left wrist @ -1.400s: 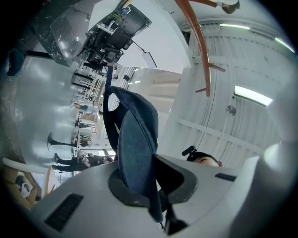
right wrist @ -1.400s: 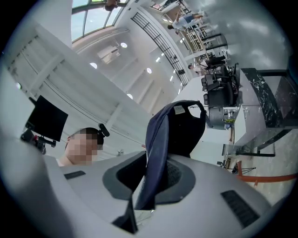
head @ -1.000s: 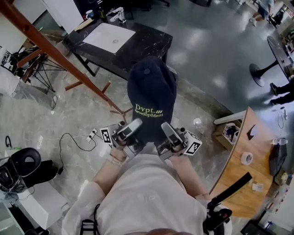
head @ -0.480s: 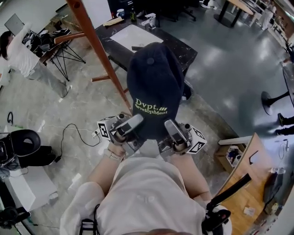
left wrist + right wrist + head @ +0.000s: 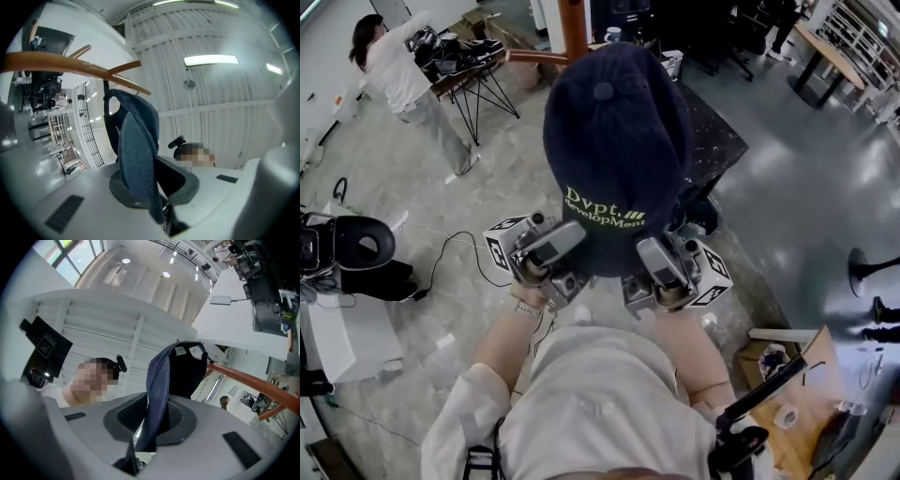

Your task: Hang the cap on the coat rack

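The carry-and-lift step is under way: both tongs are holding the cap (image 5: 614,159) up toward the coat rack (image 5: 574,23), and it is not yet hanging on it. The left tongs (image 5: 551,251) are pinching the cap's lower edge, jaws closed down onto the dark fabric (image 5: 133,154) that is standing between them. The right tongs (image 5: 661,272) are clamping the same edge a little way along, also tight on the cloth (image 5: 157,394). In the head view the crown is covering most of the rack, so only the top of its brown pole is showing above the cap. In the left gripper view a wooden peg (image 5: 117,75) is slanting just past the crown. It looks near rather than touching, though the wide-angle view is making that hard to judge. The right gripper view is showing another reddish arm (image 5: 255,383) off to the side. The next move probably calls for raising the cap's open underside over a peg tip, lowering it until the peg takes the weight, and only then opening both tongs. Compared with half a second ago, the cap is filling more of the head view, and the pole, then standing to its left, is now directly behind it.
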The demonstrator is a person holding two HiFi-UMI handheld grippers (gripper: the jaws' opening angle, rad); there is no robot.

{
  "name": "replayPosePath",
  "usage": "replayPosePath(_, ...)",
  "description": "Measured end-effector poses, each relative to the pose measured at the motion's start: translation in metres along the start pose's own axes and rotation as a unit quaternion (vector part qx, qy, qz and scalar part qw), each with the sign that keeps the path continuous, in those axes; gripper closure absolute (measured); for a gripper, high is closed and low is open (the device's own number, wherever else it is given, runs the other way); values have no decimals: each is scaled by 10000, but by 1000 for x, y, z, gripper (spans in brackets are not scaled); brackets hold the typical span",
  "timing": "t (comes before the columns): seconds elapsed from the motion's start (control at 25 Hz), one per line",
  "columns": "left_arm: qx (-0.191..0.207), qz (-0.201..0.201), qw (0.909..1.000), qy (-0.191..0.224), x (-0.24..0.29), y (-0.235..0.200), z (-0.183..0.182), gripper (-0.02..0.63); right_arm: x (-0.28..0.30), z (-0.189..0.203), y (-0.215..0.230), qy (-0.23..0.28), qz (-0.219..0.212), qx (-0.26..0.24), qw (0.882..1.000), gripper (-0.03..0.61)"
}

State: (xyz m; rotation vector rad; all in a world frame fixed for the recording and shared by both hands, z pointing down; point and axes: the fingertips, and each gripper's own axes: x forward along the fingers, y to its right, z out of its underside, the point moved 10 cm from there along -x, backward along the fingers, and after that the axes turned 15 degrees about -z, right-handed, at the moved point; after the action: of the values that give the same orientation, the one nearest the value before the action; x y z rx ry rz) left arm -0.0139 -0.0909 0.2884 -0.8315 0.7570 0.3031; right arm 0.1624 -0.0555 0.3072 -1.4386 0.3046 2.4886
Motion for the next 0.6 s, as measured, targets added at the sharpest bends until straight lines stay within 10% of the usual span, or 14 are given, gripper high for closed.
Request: replayPosePath(0.6, 1315, 200, 9907, 286, -30, 94, -90, 580, 116, 39, 69, -582, -1029, 351, 9924, 518)
